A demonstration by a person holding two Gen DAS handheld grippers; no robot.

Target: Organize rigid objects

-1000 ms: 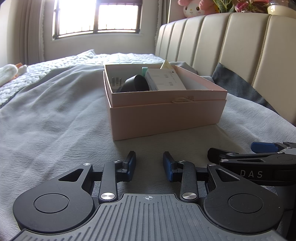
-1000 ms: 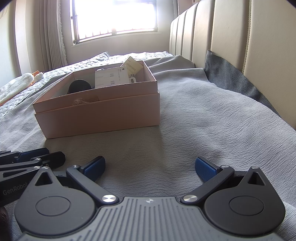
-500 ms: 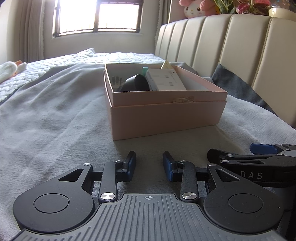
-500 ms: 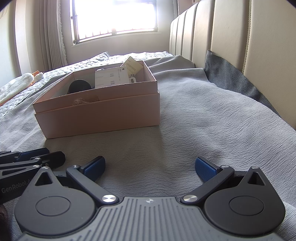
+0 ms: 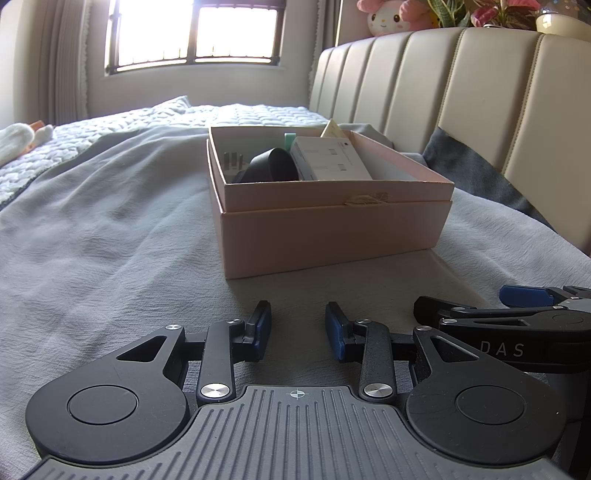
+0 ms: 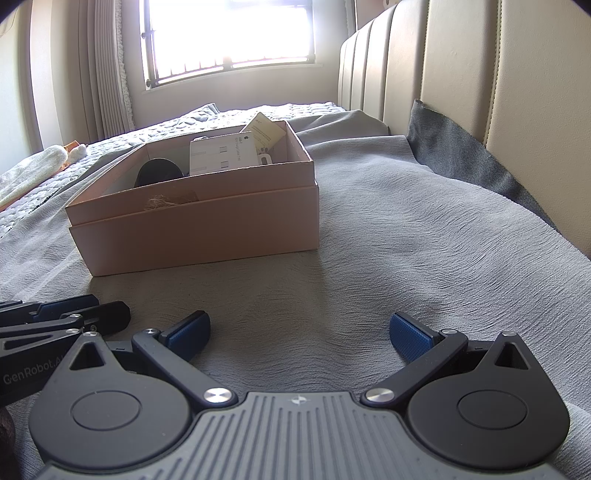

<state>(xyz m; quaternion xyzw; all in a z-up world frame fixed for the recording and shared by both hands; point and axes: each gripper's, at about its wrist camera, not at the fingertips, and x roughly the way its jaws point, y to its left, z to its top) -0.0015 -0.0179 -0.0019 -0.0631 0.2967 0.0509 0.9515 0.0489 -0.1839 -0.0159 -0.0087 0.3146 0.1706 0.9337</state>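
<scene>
On a bed draped in a grey blanket (image 5: 110, 221), two hand-held grippers rest low on the cloth, both pointed at an open pink box (image 5: 332, 236). The left gripper (image 5: 298, 330) has its blue-padded fingers (image 5: 263, 328) parted with only bare blanket between them, grasping nothing. Ahead of those fingers and a little to their right sits the box, well apart from the tips.

Inside the box, from left to right: a dark barcode label on the inner wall, a black rounded object (image 5: 271, 170) tipped on its side, a green tab (image 5: 289, 140) standing behind it, a white carton (image 5: 328, 162) leaning against the far side, and a pale yellow card (image 5: 332, 129) poking above the rim. A frayed bit of twine (image 5: 364, 199) hangs at the near edge.

The right gripper (image 6: 299, 332), just beside the left one, has its fingers (image 6: 410, 336) spread wider and likewise empty; from its camera the box lies ahead and to the left of its fingertips.

Beyond the box are a quilted white bedspread (image 5: 229, 114) and a barred window (image 5: 192, 35); to the right runs a cream padded headboard (image 5: 480, 92) with a dark grey cloth (image 5: 476, 173) against it and a pink plush toy (image 5: 391, 16) on top.
</scene>
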